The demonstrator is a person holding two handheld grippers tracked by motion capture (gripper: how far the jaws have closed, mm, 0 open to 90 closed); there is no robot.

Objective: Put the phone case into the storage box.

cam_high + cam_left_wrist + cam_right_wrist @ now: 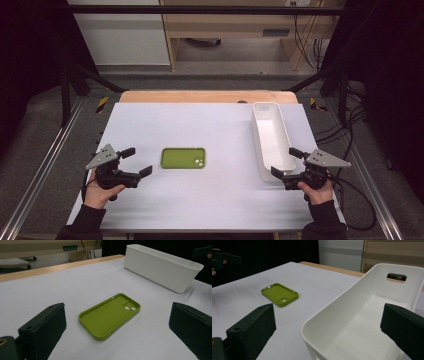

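Observation:
A green phone case (183, 158) lies flat, hollow side up, near the middle of the white table (200, 130). It also lies ahead of the jaws in the left gripper view (109, 315) and off to the left in the right gripper view (279, 294). My left gripper (136, 161) rests at the left, open, its jaws pointing at the case with a gap between. My right gripper (287, 163) is open at the right, its jaws standing at the near end of the long white bin (272, 140). That bin (367, 312) is empty (162, 267).
The table's wooden far edge (205, 96) lies beyond the white surface. Dark frame rails (45, 165) run along both sides. Cables (357, 200) trail at the right. Bare white surface lies around the case and toward the front edge.

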